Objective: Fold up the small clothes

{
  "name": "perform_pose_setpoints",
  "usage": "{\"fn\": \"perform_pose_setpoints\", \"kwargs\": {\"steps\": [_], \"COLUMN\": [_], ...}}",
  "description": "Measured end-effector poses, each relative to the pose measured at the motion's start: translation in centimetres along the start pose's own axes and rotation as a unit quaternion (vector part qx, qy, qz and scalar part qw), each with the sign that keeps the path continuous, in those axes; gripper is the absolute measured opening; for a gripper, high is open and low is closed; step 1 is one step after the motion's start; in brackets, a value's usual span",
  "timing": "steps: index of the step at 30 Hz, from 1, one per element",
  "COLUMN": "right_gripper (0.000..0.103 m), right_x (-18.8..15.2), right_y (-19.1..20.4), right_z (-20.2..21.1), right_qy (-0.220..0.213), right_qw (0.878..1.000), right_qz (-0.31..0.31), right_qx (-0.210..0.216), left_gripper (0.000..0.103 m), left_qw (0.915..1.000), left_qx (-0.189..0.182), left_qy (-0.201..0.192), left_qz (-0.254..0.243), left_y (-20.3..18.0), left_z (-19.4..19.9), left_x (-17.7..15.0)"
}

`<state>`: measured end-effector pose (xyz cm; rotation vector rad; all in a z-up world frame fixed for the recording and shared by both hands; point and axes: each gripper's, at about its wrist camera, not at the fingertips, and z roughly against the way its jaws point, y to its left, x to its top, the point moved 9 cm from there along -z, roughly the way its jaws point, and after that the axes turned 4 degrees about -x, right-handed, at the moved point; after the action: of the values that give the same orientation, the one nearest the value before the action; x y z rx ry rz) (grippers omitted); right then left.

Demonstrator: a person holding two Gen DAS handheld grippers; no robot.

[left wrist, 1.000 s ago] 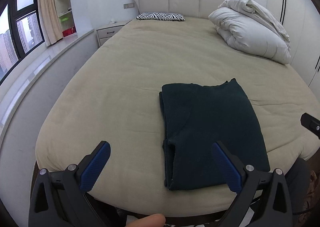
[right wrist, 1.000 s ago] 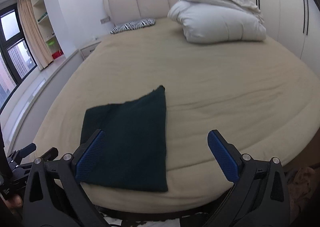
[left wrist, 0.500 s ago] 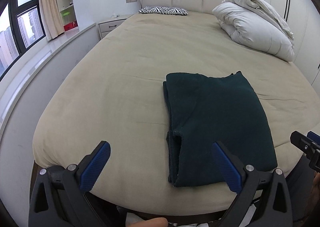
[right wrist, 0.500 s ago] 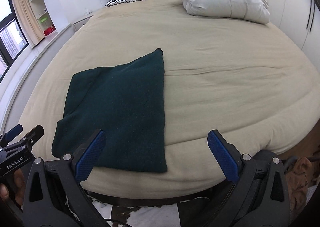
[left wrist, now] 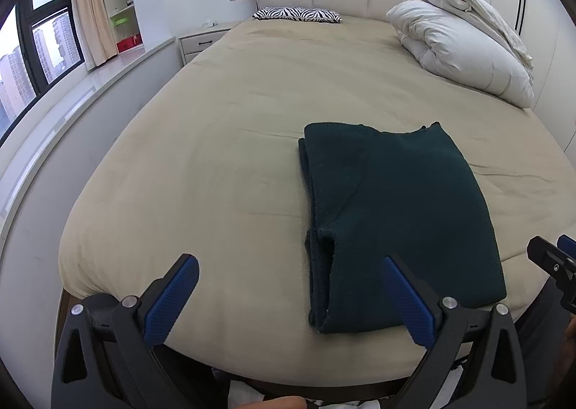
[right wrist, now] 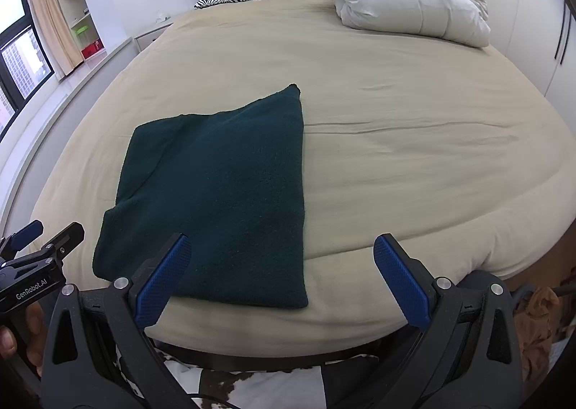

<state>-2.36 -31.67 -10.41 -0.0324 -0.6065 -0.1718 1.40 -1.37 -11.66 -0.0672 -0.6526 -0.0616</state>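
Left hand-held gripper (left wrist: 288,295) and right hand-held gripper (right wrist: 280,274): we held both released, empty, short of bed (left wrist: 216,142) edge. Dark green garment (right wrist: 223,193) lay folded near edge, likely for easy reach.

Your left tongs (left wrist: 291,295) are spread wide and hold nothing. The folded dark green garment (left wrist: 396,218) lies on the bed (left wrist: 216,157) just ahead of the right-hand finger (left wrist: 406,301). Your other tongs (left wrist: 554,261) peek in at the right edge.
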Motion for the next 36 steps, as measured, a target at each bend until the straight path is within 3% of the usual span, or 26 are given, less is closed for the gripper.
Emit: {"fn": "perform_pose_setpoints", "kwargs": {"steps": [36], "right_gripper": [0.103], "right_x": [-0.40], "right_y": [0.61], "right_z": [-0.19], "right_qy": [0.003], "right_qw": [1.000], "right_qz": [-0.001], "right_qx": [0.002], "left_gripper": [0.103], "left_qw": [1.0000], "left_qx": [0.000], "left_qy": [0.007], "left_qz": [-0.002], "left_y": [-0.03], "left_z": [-0.31], "left_x": [-0.28]}}
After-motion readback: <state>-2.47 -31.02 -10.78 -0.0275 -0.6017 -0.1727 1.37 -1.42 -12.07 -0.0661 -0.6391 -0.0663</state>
